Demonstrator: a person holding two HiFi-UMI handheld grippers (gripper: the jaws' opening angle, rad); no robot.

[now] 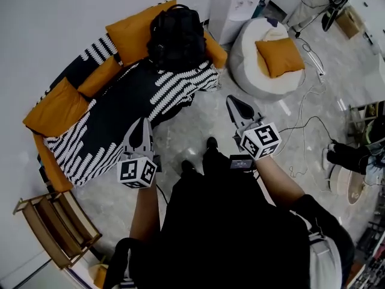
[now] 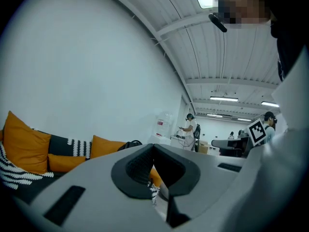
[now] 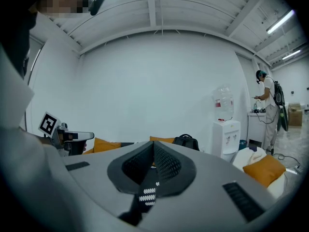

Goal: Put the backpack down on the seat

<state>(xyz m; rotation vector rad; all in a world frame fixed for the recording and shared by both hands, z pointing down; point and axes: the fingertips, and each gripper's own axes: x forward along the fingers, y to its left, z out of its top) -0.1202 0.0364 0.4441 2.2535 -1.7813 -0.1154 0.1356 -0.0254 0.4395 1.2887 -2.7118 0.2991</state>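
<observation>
Black backpack resting on sofa seat at 11 o'clock; left tongs and right tongs closed tight, empty, well apart from backpack

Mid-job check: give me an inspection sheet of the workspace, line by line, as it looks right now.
Surface: sofa under a black-and-white throw, back cushions orange.
Job's things: black backpack already rests on the sofa's far end, against a cushion.
Clutter: white beanbag with an orange pillow; wooden rack near the sofa's other end.
Grippers: left gripper and right gripper both shut, empty, short of the sofa.
Cables: loose cables on the floor beyond the beanbag.
Surroundings: water dispenser by the wall; another person further off.
</observation>
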